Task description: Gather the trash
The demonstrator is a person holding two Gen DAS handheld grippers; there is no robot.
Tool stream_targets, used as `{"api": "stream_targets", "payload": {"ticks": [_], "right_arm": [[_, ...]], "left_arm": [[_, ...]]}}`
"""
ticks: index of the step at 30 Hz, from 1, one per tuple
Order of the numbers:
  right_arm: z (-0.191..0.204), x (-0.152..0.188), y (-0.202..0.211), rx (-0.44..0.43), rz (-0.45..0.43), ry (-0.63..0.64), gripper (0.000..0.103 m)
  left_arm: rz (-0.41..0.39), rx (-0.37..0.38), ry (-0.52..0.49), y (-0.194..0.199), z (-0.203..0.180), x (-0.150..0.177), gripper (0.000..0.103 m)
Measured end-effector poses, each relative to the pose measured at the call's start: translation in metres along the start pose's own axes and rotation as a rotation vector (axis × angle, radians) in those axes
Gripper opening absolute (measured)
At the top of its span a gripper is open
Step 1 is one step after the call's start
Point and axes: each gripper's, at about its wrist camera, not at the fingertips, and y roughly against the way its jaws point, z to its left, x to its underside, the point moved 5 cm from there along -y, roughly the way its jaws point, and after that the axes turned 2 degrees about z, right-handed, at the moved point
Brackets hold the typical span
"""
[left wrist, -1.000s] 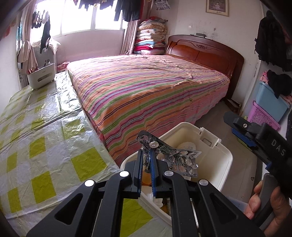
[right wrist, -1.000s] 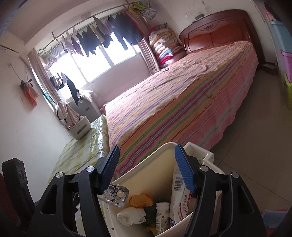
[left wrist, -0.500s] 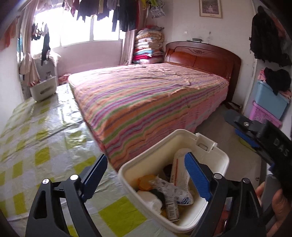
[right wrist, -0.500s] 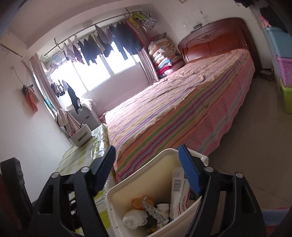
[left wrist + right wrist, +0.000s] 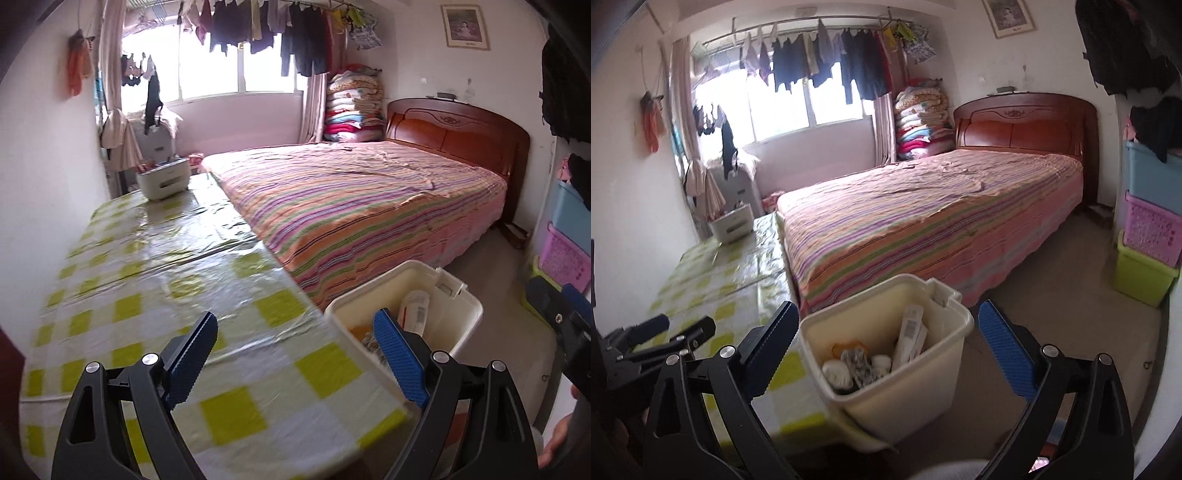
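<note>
Striped bed (image 5: pixel 354 206) – checked tablecloth (image 5: pixel 166 295) just beside

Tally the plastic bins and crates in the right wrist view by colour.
Cream: 1, the trash bin
White: 1, the caddy on the table
Blue: 1, the top crate
Purple: 1, the middle basket
Green: 1, the bottom crate
Total: 5

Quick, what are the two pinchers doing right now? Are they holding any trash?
Left gripper: open, holding nothing.
Right gripper: open, jaws have just been opening wider, holding nothing; the bin shows between them, untouched.
</note>
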Motion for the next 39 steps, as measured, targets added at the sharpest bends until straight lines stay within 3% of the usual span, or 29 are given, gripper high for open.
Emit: {"api": "stream_targets", "payload": {"ticks": [9, 22, 39], "right_arm": [[0.022, 0.002, 0.061, 0.029, -0.025, 0.061, 0.096], [0.037, -0.003, 0.041, 0.021, -0.017, 0.098, 0.096], [0.031, -0.002, 0.019, 0.029, 0.001, 0.085, 0.096]], "left_arm": [[-0.018, -0.019, 0.000, 0.044, 0.021, 0.020, 0.084], [-0.061, -0.012, 0.016, 0.064, 0.034, 0.021, 0.084], [-0.017, 0.014, 0.004, 0.041, 0.026, 0.019, 0.084]]}}
